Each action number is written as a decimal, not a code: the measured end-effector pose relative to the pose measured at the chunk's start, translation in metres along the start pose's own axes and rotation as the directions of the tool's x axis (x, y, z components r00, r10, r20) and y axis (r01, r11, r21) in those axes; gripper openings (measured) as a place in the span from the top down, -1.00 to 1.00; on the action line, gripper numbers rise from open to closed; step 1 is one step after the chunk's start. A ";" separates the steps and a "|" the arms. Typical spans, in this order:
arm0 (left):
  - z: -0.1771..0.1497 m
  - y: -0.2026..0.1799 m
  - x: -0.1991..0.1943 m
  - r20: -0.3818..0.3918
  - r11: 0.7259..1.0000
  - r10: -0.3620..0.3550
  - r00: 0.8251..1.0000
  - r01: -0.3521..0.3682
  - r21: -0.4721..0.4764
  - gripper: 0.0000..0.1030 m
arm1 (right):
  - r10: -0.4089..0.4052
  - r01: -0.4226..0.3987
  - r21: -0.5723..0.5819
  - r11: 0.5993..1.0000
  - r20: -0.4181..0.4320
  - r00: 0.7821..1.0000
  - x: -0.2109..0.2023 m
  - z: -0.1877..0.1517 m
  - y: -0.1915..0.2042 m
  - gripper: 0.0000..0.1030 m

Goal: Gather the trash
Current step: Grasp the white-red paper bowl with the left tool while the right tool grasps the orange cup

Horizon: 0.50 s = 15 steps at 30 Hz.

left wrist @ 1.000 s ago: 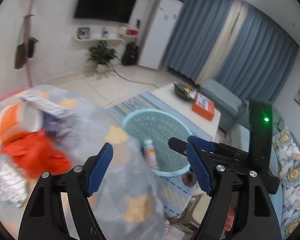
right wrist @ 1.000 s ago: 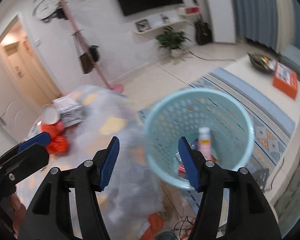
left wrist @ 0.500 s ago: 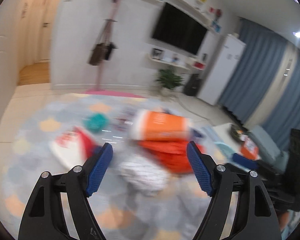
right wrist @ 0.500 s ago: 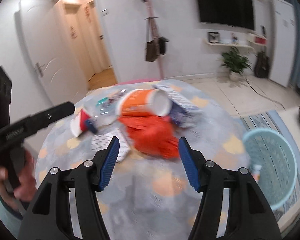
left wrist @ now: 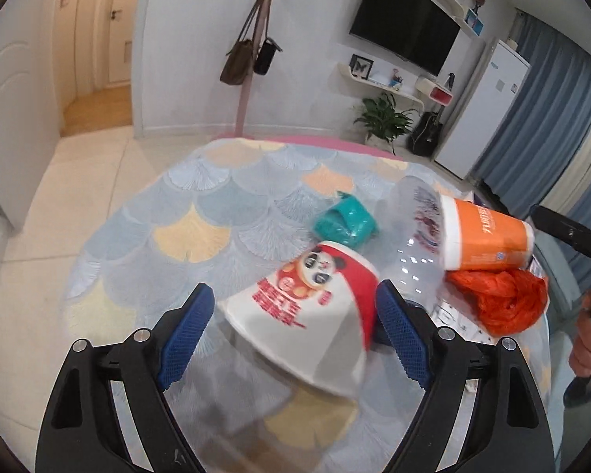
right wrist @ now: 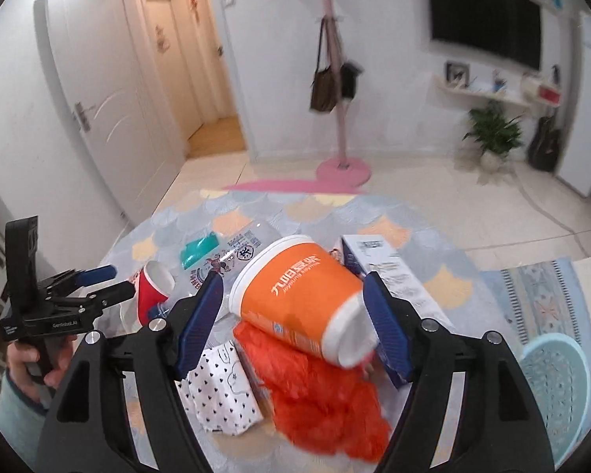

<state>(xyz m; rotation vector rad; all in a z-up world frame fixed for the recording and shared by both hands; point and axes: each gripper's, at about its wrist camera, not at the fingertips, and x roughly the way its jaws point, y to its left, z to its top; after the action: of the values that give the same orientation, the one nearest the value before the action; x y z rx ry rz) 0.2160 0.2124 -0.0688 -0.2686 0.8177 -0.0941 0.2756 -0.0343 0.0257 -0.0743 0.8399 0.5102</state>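
Observation:
Trash lies on a round table with a scallop-patterned cloth (left wrist: 201, 213). My left gripper (left wrist: 291, 333) is open, its jaws on either side of a red-and-white panda paper cup (left wrist: 307, 303) lying on its side. My right gripper (right wrist: 293, 329) is open around an orange-and-white tub (right wrist: 299, 299) on its side, above an orange plastic bag (right wrist: 319, 398). The tub (left wrist: 488, 240) and bag (left wrist: 500, 299) also show in the left wrist view. A teal wrapper (left wrist: 344, 222) and a clear plastic bottle (left wrist: 413, 232) lie behind the cup.
A light-blue trash basket (right wrist: 559, 394) stands on the floor to the right of the table. A white box (right wrist: 390, 272) and a polka-dot packet (right wrist: 220, 390) lie beside the tub. A pink coat stand (right wrist: 341, 79) and a plant (right wrist: 492, 134) are beyond.
Both grippers swung left from the basket to the table. The left now frames the panda cup and the right frames the orange tub. Both stay open.

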 end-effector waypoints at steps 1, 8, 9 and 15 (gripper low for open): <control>-0.001 0.003 0.003 -0.005 1.000 -0.004 1.000 0.004 0.000 -0.59 | -0.005 0.004 -0.007 1.000 -0.016 1.000 0.006 0.002 -0.001 -0.35; -0.008 0.011 0.015 -0.045 0.997 -0.071 0.996 0.071 0.007 -0.71 | -0.024 0.013 -0.077 0.997 -0.140 0.990 0.030 -0.006 0.006 -0.35; -0.009 0.010 0.017 -0.045 0.997 -0.073 0.996 0.073 0.006 -0.71 | -0.018 0.005 -0.082 0.997 -0.153 0.988 0.031 -0.009 0.007 -0.35; -0.019 0.006 0.019 -0.109 0.992 -0.125 0.986 0.126 0.003 -0.67 | 0.093 -0.118 -0.105 0.987 -0.218 0.971 0.026 -0.031 0.024 -0.35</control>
<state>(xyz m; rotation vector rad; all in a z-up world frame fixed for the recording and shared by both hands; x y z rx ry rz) 0.2145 0.2112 -0.0965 -0.3075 0.9083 -0.2328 0.2574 -0.0112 -0.0110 -0.1959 1.0267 0.6603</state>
